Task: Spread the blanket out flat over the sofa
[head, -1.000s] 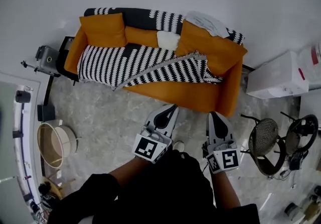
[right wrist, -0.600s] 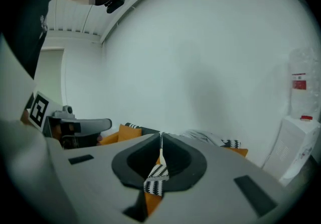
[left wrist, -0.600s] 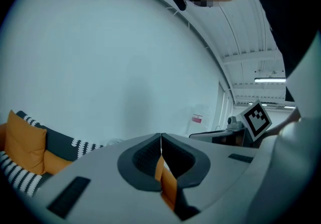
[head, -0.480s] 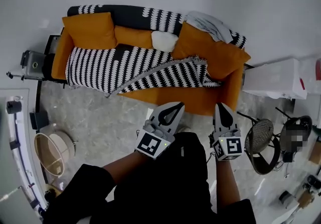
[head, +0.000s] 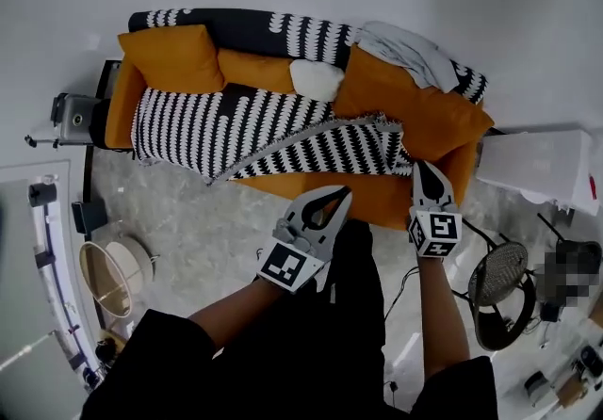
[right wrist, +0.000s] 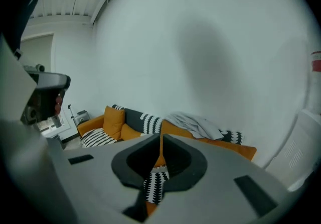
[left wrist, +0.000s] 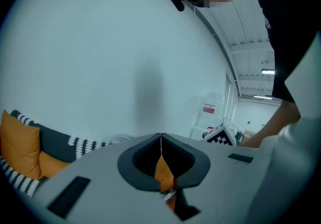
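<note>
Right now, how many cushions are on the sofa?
4. An orange cushion leans at the left end of the sofa, a smaller orange one beside it, a white one mid-back, and a large orange one at the right. The striped blanket could hide more.

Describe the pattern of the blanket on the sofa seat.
Black and white stripes on the blanket; head view shows it best.
</note>
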`<state>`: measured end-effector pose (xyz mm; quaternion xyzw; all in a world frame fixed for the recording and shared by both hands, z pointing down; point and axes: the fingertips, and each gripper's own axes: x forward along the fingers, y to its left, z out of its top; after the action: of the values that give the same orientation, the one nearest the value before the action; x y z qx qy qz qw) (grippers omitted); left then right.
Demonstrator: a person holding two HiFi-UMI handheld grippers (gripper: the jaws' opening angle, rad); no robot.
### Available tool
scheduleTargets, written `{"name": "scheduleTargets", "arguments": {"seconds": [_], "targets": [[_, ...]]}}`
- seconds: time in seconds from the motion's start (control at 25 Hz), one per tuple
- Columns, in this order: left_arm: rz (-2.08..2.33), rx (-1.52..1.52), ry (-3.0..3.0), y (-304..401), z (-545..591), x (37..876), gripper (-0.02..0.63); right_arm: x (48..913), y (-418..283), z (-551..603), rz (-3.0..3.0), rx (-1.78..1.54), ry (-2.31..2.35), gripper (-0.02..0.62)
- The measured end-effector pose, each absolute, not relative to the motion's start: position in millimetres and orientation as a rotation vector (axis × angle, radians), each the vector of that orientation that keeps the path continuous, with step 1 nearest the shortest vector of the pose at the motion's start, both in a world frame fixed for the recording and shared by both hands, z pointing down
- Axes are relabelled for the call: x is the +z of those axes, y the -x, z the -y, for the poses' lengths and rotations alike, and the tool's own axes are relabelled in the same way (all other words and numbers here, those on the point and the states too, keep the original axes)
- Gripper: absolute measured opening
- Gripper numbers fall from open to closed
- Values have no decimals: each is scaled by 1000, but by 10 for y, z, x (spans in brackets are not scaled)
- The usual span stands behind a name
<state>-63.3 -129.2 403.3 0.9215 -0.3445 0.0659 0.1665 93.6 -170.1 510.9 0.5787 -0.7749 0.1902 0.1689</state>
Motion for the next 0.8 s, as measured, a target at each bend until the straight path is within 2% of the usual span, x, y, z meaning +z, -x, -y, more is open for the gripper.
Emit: {"name": "scheduleTargets", "arguments": {"seconds": [0.44,0.52,0.68,0.8], "targets": [[979,206,-2481,17,2071,5221,17,7357,-1337,2350,2101,691,-1429,41],[960,162,-2492,-15,2146,5360,17,7687,-1386,2429,2083,694,-1405,41],[954,275,-2456,30,2054,5732,17,8286,-1389,2459,2059,760,-1323,42],[951,286,-2434,28,2052,5879,17,8641,-1411,2591,2043,778,-1237,107]]}}
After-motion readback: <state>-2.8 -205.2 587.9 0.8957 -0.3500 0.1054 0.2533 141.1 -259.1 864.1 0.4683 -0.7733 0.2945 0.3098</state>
